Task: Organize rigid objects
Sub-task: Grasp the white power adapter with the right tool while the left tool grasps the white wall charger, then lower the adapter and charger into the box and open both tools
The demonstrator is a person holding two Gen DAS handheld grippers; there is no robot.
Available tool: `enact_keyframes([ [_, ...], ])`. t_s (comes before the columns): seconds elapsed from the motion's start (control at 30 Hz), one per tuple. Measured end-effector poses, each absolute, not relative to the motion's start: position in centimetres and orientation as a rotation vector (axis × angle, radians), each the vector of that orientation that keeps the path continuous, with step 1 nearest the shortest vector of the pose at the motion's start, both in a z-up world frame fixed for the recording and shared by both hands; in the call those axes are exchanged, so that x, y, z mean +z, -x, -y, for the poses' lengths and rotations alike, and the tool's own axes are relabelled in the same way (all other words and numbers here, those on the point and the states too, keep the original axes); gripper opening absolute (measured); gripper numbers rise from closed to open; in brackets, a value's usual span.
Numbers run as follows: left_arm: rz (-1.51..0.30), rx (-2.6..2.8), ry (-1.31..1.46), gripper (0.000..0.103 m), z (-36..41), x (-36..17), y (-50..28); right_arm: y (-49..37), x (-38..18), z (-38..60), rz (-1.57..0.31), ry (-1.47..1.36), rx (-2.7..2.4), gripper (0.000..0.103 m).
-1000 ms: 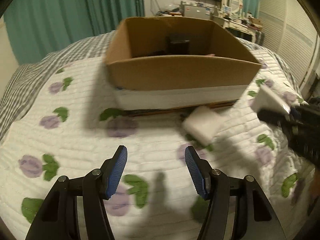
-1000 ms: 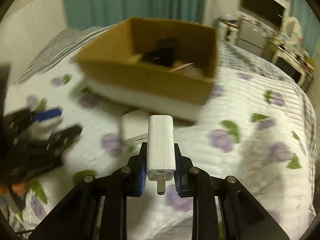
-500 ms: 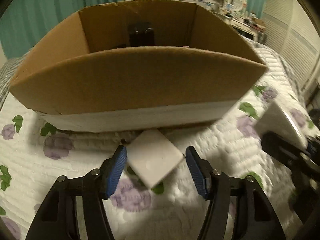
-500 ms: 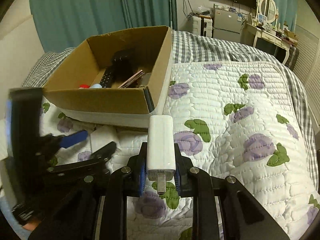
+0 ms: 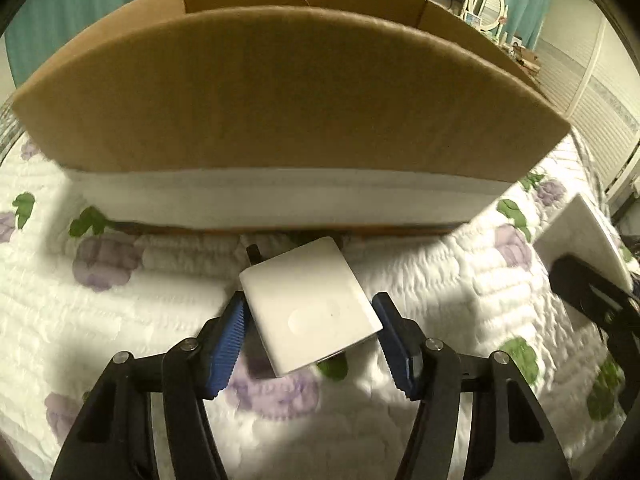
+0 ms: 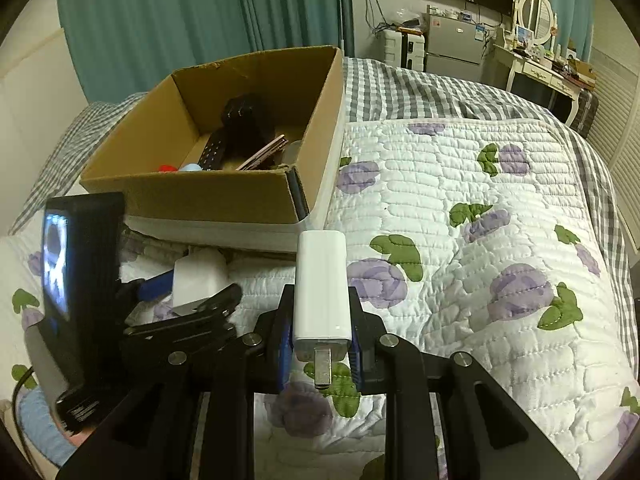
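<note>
White charger sits clamped in our right gripper, blue pads pressing on both its sides, its metal prongs pointing back toward the camera and its long body standing up from the jaws. Our left gripper has its jaws partly spread around a second, flat white adapter; they have just been closing in on it. We see the left blue pad touching the adapter's edge, while a thin gap shows at the right pad, so we do not call it gripped. That adapter lies tilted on the white quilt with purple flowers, just in front of the cardboard box. From the right wrist view we see the box open, with a dark remote-like thing and other small items inside. Beyond the bed hang teal curtains, and a dresser with a round mirror stands at the far wall.
</note>
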State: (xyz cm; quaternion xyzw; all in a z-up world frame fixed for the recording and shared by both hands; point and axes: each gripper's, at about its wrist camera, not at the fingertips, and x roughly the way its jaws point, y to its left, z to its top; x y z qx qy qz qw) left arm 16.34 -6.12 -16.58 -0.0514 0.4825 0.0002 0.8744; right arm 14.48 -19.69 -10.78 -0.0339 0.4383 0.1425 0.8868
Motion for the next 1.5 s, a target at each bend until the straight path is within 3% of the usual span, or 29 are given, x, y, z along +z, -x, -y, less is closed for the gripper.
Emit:
enact_keyframes([
  [0.2,-0.959,-0.014,0.103,0.055,5.6,-14.4,-13.3,-13.5,-9.8,19.3,-0.874,0.096,0.296,0.022],
  [0.47,-0.901,-0.022,0.080,0.054,4.1,-12.1,-9.7,-10.9,-8.3,18.3,-0.832,0.124,0.303,0.022],
  [0.8,-0.717,-0.048,0.043,0.054,4.1,-3.3,-7.4,-8.4,-4.0,17.5,-0.753,0.138,0.326,0.022],
  [1.1,-0.585,-0.045,0.006,0.054,3.3,2.8,-10.6,-10.3,2.3,16.2,-0.618,0.156,0.360,0.022],
  [1.5,-0.563,-0.021,-0.025,0.054,2.1,3.3,-19.2,-18.3,4.3,14.5,-0.566,0.146,0.373,0.022],
])
